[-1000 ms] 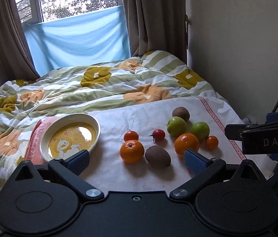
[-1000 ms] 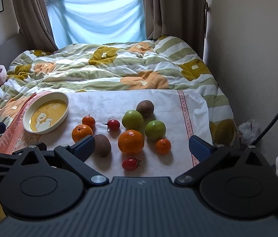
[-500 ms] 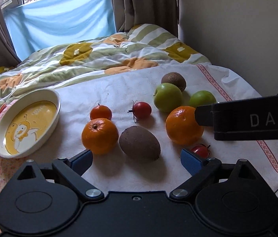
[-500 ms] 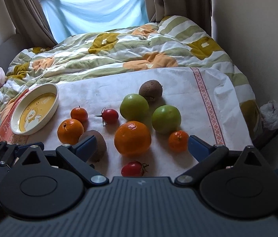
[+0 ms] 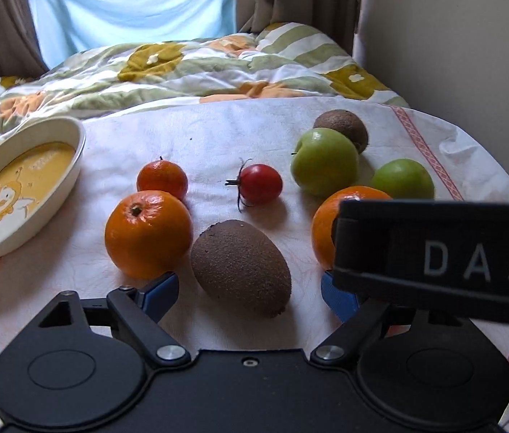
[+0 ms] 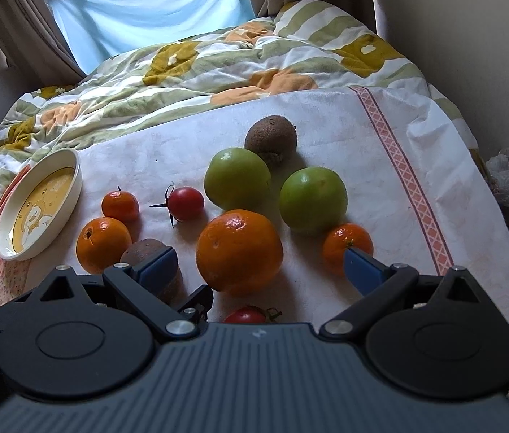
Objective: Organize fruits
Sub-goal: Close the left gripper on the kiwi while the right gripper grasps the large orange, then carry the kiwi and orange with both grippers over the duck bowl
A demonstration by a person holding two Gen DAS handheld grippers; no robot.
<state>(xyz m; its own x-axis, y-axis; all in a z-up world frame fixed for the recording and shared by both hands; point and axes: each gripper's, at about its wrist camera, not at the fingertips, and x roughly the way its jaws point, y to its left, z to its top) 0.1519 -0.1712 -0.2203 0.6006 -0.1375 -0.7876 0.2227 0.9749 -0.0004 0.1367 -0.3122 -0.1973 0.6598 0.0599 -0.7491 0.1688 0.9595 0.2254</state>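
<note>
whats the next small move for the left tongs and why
Probably ease the left tongs forward and down a little, then close on the near kiwi. Their jaws stand open with the kiwi lying between the blue tips, touching nothing. The yellow duck dish on the left holds no fruit and looks like the likely drop spot.

Left wrist view: low, close over white cloth (image 5: 200,133), looking forward toward window; near kiwi (image 5: 240,266) fills foreground between fingers. Right gripper body (image 5: 442,256) crosses its right side. Right wrist view: higher, slightly farther back, same facing; large orange (image 6: 239,250) centred. Both views share dish (image 5: 74,166), fruit cluster, striped quilt (image 6: 218,57), blue curtain.
</note>
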